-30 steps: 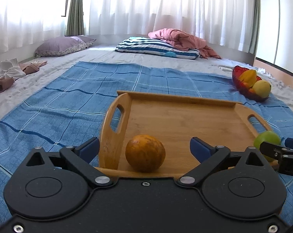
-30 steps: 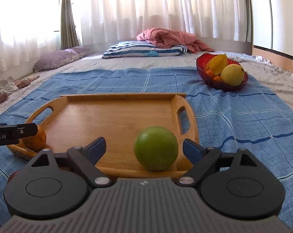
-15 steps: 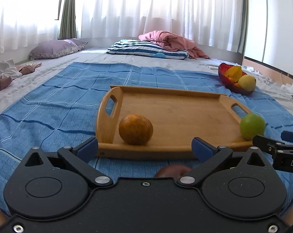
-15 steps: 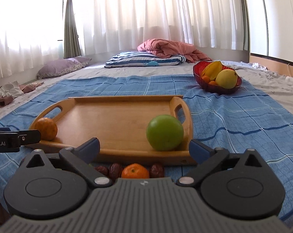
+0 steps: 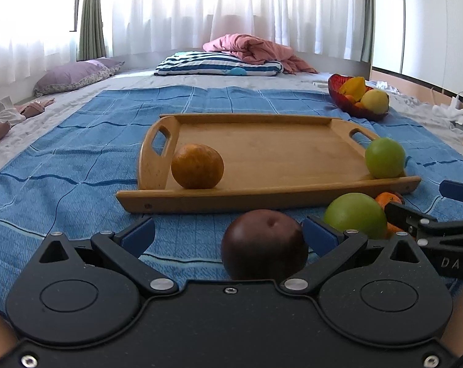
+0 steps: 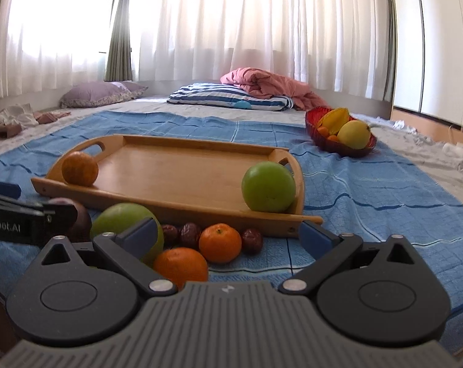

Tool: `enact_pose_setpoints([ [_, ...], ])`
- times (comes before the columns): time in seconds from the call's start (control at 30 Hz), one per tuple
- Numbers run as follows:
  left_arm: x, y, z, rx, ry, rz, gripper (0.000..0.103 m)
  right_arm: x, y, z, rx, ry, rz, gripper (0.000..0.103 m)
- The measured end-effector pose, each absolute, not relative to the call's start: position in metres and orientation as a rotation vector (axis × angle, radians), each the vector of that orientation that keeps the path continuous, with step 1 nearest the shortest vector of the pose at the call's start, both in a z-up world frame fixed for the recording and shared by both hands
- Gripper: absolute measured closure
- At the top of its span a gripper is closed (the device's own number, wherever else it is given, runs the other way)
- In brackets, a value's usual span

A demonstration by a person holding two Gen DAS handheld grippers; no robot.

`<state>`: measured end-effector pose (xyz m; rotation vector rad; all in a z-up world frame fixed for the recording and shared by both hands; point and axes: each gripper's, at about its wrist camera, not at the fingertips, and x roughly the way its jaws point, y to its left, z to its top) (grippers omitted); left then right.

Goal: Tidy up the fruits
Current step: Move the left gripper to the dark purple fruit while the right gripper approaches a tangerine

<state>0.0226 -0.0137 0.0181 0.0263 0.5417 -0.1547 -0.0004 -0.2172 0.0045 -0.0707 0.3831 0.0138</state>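
Left wrist view, L to R: I see the purple pillow (image 5: 75, 75) far back by the curtains, then the blue checked blanket (image 5: 63, 159) w/ the wooden tray (image 5: 262, 150) sitting on it. Brown-orange fruit (image 5: 197, 170) sits inside the tray at its left end, touching the handle wall; a green apple (image 5: 384, 157) sits at the tray's right end. My left gripper (image 5: 228, 234) has its jaws spread wide, nothing clamped; a dark purple round fruit (image 5: 264, 244) lies on the blanket between them, close to the right pad, can't tell if it touches. Just right of that, a second green apple (image 5: 356, 215) on the blanket in front of the tray, w/ a tangerine (image 5: 388, 199) behind it. Far right back, the red fruit bowl (image 5: 338, 92) holds yellow and orange fruit. Right wrist view, same order: left gripper's finger pokes in at the left edge, then my right gripper (image 6: 228, 234), whose jaws have just been opening and now stand fully apart, pressing on nothing. Between its pads lie two tangerines (image 6: 220, 242) and some dark red dates (image 6: 190, 233), all on the blanket just in front of the tray; the loose green apple sits behind the left pad. Striped pillow (image 6: 228, 96) and pink blanket (image 6: 268, 86) lie further back.
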Motion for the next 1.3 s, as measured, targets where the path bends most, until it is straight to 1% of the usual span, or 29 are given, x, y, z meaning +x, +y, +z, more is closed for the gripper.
enact_pose_setpoints([
  [0.53, 0.018, -0.018, 0.007, 0.028, 0.567, -0.166, 0.0, -0.012, -0.217, -0.008, -0.027, 0.404, 0.007, 0.0],
  [1.3, 0.024, -0.016, -0.005, 0.009, 0.612, -0.167, 0.0, -0.011, -0.204, -0.023, -0.054, 0.458, 0.066, 0.0],
])
